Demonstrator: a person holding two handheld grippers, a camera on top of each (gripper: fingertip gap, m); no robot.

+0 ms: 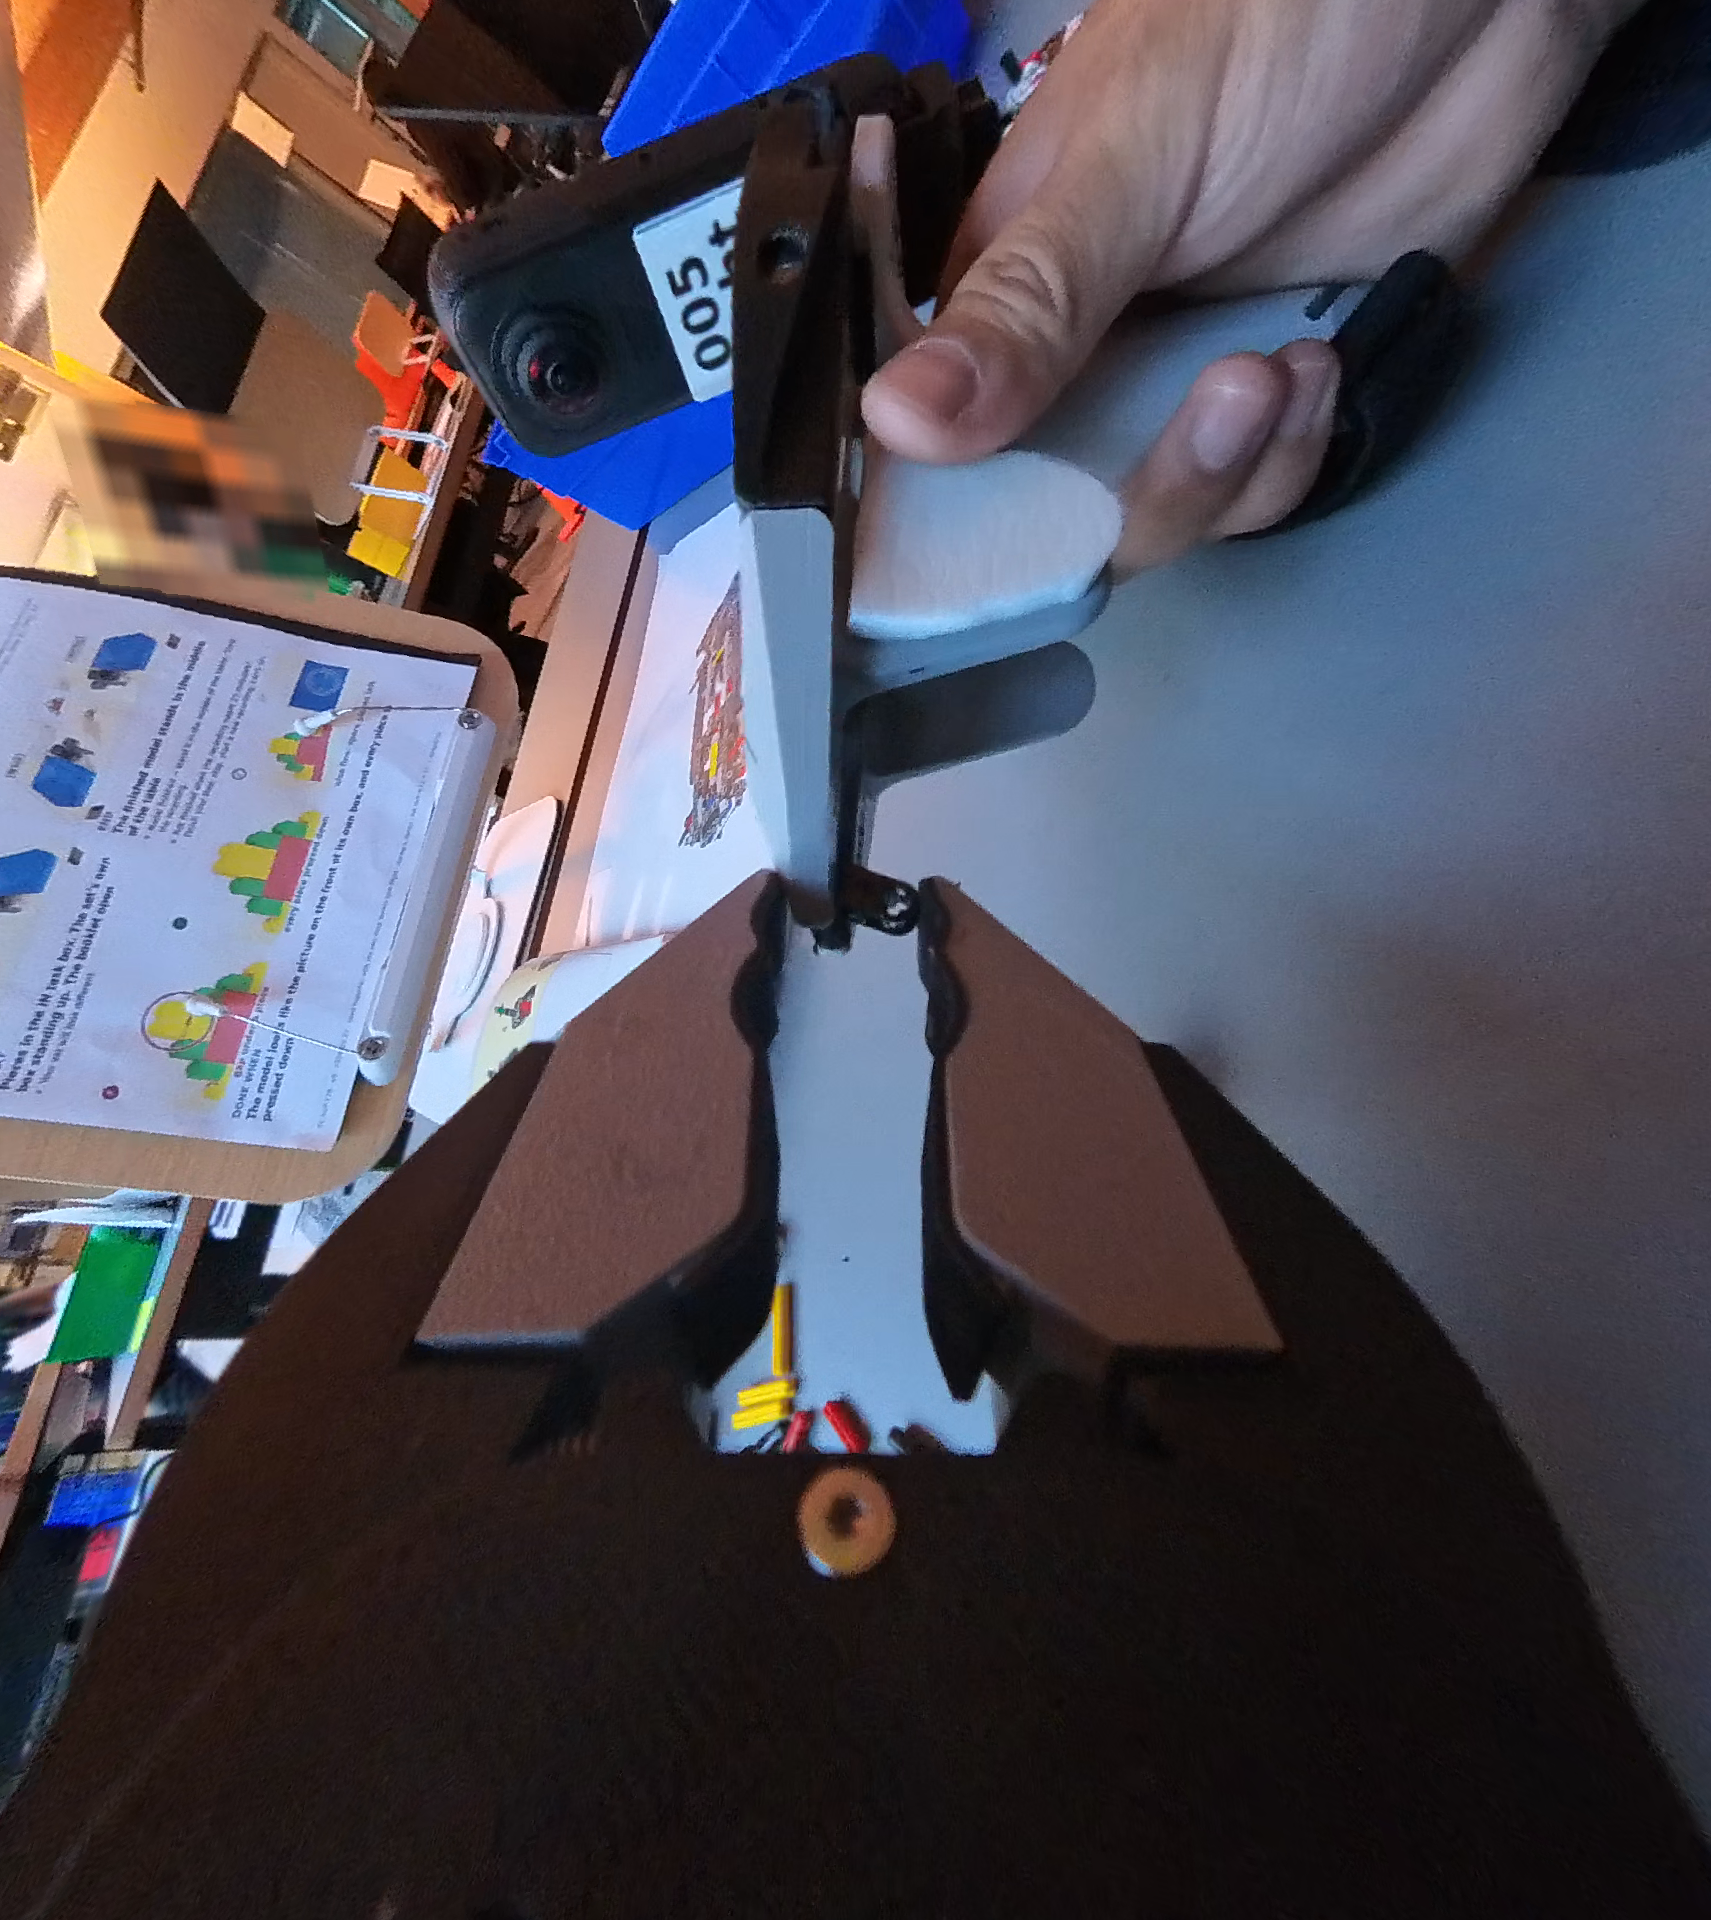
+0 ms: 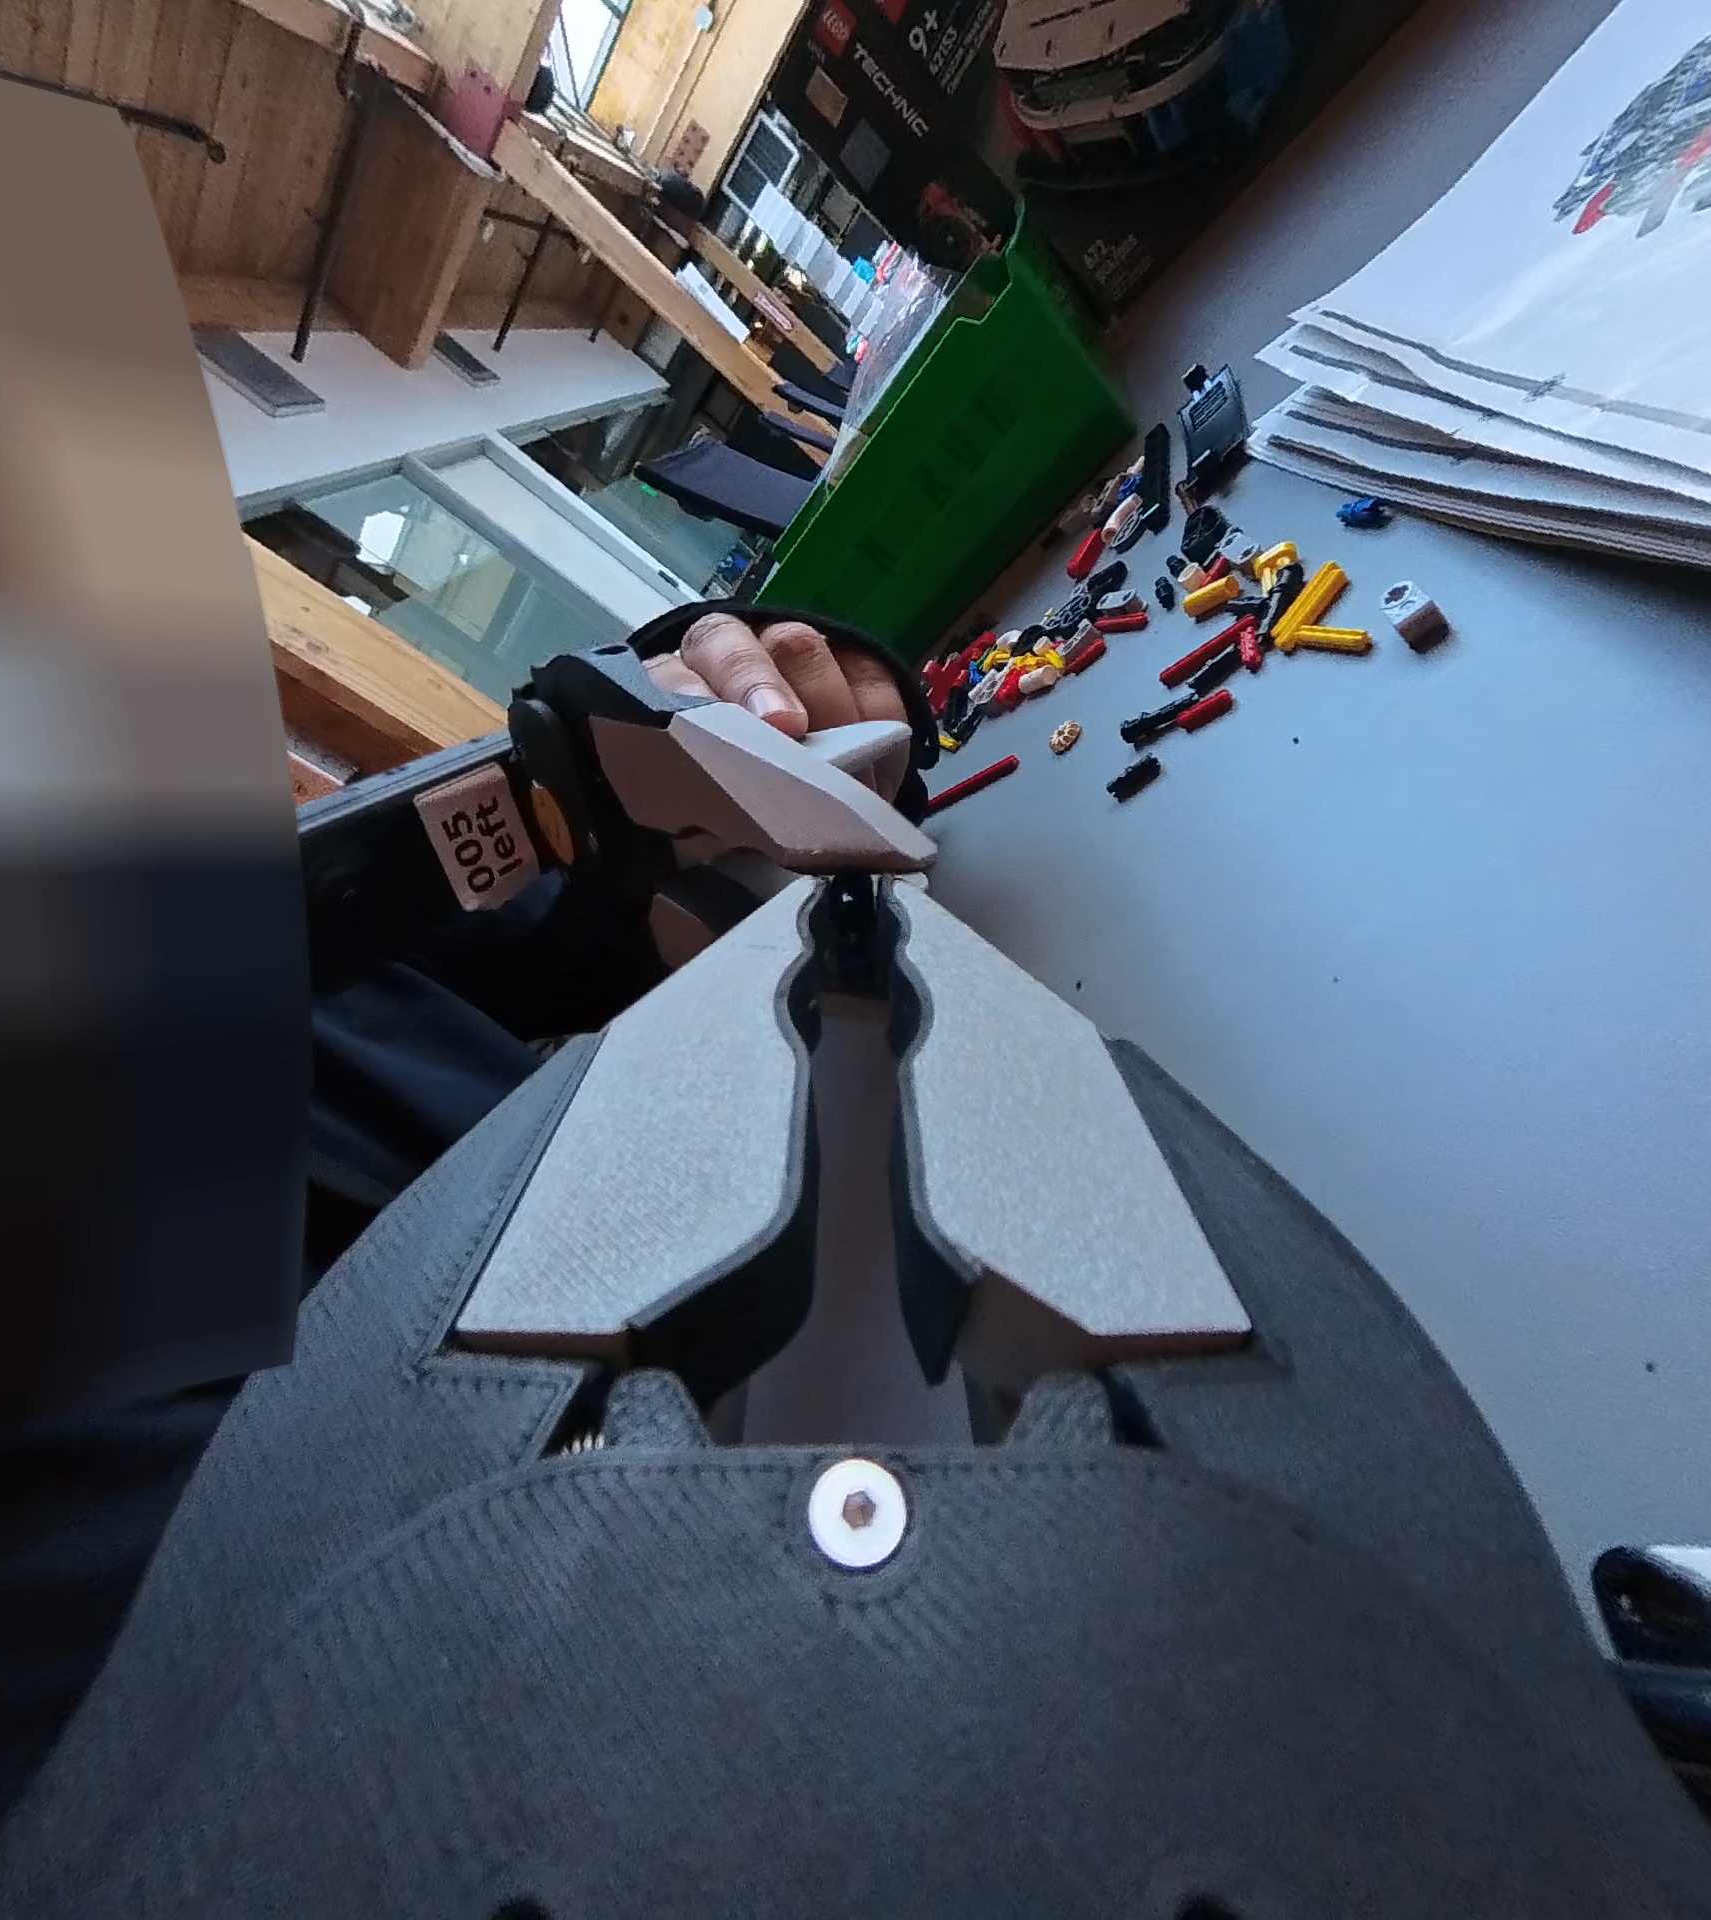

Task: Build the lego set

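Between both tool tips, above the counter (image 2: 1350,1039): small black piece (image 1: 877,909) pinched by right tool (image 2: 853,935); left tool (image 1: 851,914) narrow round it, pads not pressing.

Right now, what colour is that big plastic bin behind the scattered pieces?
Green; the bin shows best in the right wrist view.

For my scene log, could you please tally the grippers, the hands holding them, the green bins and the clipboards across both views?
Grippers: 2 (left gripper, right gripper)
Hands: 2 (left hand, right hand)
Green bin: 1
Clipboard: 1
Total: 6
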